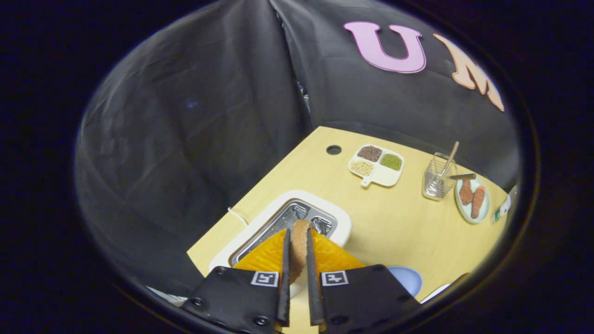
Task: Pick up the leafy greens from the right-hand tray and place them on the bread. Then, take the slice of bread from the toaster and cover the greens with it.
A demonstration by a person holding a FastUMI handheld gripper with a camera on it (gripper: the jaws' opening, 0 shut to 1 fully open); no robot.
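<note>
The gripper (297, 260) hovers above the white toaster (341, 222) on the bench (394, 222), its fingers pinching the slice of bread (299, 243) edge-on from both sides. To do this step well, keep the squeeze steady, lift straight clear of the slot, then carry it level.

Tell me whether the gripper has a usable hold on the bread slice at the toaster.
Probably yes: the gripper has both fingers closed on the bread slice, edge-up between them just above the toaster slot. Nothing visibly blocks lifting it away.
</note>
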